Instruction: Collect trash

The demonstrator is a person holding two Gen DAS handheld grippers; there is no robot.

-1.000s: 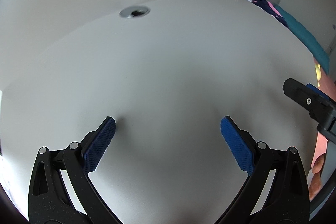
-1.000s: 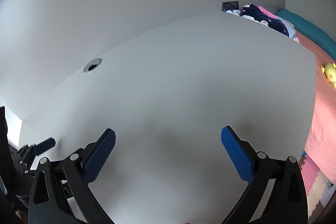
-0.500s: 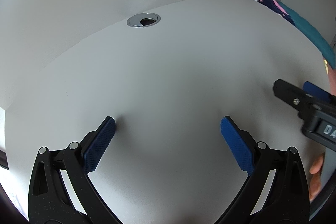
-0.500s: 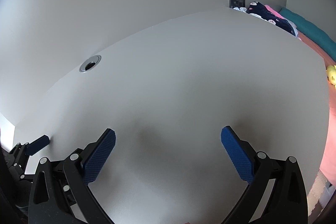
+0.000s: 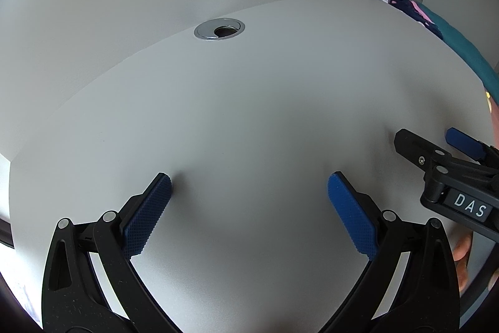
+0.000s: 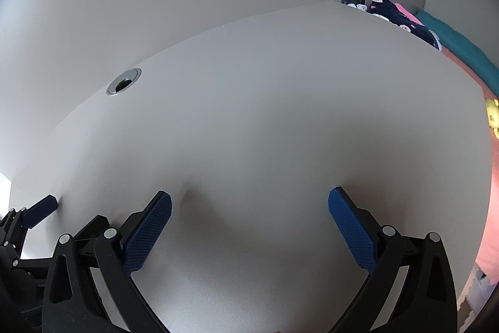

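No trash shows in either view. My left gripper (image 5: pixel 249 202) is open and empty, its blue pads wide apart low over a bare white desk (image 5: pixel 265 102). My right gripper (image 6: pixel 249 217) is open and empty over the same desk (image 6: pixel 280 114). The right gripper also shows at the right edge of the left wrist view (image 5: pixel 436 145). One blue fingertip of the left gripper shows at the left edge of the right wrist view (image 6: pixel 40 209).
A silver cable grommet (image 5: pixel 219 29) sits near the desk's far edge, also in the right wrist view (image 6: pixel 123 81). A white wall stands behind. A bed with teal and pink covers (image 6: pixel 461 46), a dark pillow (image 6: pixel 402 17) and a yellow toy (image 6: pixel 493 114) lies right.
Both grippers have moved forward over the desk and tilted lower. The grommet sits lower and larger in the views. The right gripper has come further into the left wrist view. Both stay open.
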